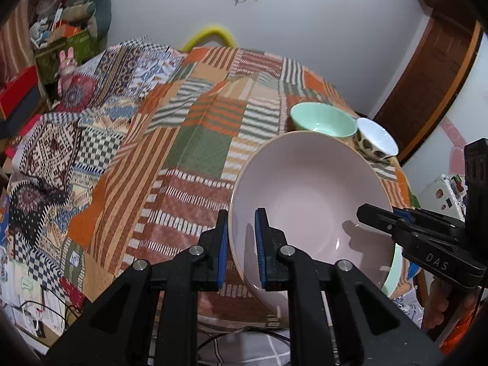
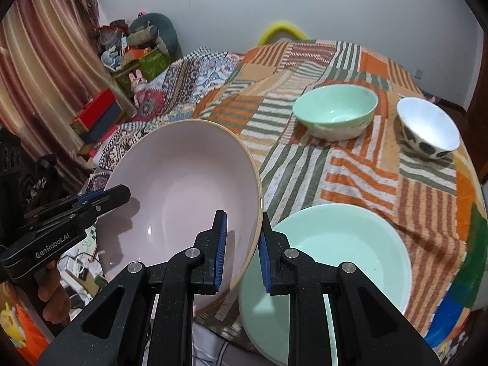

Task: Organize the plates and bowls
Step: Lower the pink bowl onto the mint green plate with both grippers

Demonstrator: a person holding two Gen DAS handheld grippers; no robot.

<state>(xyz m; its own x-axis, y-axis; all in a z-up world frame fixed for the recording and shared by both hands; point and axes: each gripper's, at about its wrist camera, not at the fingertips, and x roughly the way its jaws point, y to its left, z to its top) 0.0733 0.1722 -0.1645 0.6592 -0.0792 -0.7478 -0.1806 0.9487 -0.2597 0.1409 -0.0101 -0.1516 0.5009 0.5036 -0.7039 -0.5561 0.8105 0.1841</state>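
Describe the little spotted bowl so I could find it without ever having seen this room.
Start at the table under the striped patchwork cloth and go to its far right side. Two small bowls stand there, apart from each other: a plain mint-green bowl and, to its right, the spotted bowl. Only this one is white inside with dark blotches on its outside.

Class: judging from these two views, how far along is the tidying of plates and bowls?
Done: nothing looks stacked yet. In hand: both tools, left and right, grip the pink bowl's rim beside the green plate. Left: the green bowl and spotted bowl stand apart.
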